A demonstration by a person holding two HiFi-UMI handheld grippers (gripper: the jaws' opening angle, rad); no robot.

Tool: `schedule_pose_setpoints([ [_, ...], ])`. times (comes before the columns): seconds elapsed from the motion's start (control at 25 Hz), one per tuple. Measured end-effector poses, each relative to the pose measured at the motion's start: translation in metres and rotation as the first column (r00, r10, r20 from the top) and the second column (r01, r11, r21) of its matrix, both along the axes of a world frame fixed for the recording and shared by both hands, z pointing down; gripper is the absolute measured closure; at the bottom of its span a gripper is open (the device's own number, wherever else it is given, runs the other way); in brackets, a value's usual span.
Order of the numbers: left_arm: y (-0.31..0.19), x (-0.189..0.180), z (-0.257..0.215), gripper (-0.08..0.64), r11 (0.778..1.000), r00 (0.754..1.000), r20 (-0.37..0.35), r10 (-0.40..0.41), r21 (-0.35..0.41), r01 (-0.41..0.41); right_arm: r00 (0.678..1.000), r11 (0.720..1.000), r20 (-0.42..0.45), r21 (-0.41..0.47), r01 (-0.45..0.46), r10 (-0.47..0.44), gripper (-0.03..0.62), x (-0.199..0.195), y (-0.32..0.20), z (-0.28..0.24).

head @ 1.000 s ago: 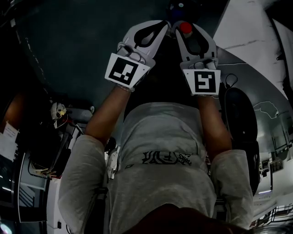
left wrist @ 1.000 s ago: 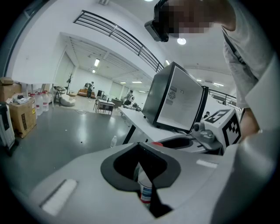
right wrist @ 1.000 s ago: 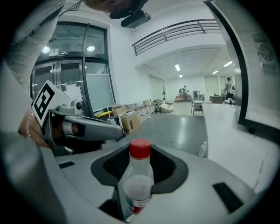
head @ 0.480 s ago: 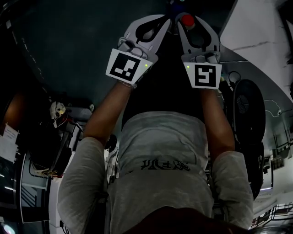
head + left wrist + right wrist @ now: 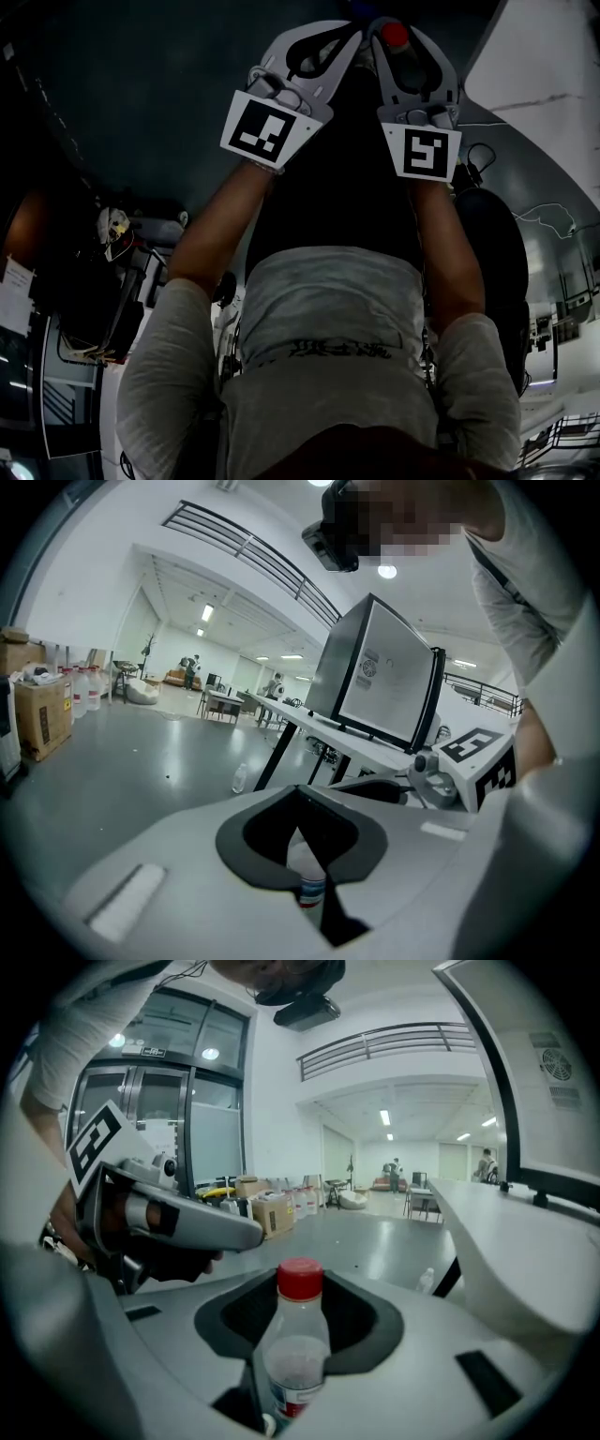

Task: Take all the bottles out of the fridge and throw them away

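Our two grippers, side by side

Our right gripper (image 5: 300, 1273) grasps a red-capped bottle (image 5: 297, 1354) at lower centre. Our left gripper (image 5: 300, 788) is clenched shut; a blue-labelled bottle (image 5: 311, 886) shows through its slot, and we cannot tell whether it is gripped.

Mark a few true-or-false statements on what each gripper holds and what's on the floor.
1. The right gripper holds a red-capped bottle. True.
2. Its cap is off. False: the cap is on.
3. The left gripper has its jaws wide apart. False: they are closed on a small labelled bottle.
4. A loose bottle stands on the floor near the table leg. True.
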State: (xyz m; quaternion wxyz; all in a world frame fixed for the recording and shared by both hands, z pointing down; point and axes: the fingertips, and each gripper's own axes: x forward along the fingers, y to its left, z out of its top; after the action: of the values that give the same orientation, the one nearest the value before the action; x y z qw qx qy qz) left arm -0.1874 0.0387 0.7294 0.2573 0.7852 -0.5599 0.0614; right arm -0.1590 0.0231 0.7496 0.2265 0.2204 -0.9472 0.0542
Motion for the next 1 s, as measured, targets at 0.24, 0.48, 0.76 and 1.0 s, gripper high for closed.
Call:
schedule_pose_setpoints([
  [0.24,0.001,0.002,0.009,0.551,1.000,1.000,-0.002,-0.009,0.009,0.009,1.000,1.000,-0.023,0.029,0.013,-0.012,0.442,0.003,0.000,0.013],
  [0.48,0.003,0.002,0.012,0.551,1.000,1.000,-0.004,-0.004,0.007,0.004,1.000,0.999,-0.016,0.048,0.009,-0.009,0.441,0.001,-0.003,0.016],
  [0.76,0.003,0.002,0.009,0.551,1.000,1.000,0.003,0.003,0.007,-0.003,0.999,0.998,-0.048,0.061,0.013,-0.010,0.440,0.003,0.000,0.019],
  [1.0,0.008,0.003,0.003,0.551,1.000,1.000,0.001,-0.003,0.017,0.003,0.999,0.998,-0.044,0.060,0.004,-0.001,0.440,0.005,0.006,0.014],
])
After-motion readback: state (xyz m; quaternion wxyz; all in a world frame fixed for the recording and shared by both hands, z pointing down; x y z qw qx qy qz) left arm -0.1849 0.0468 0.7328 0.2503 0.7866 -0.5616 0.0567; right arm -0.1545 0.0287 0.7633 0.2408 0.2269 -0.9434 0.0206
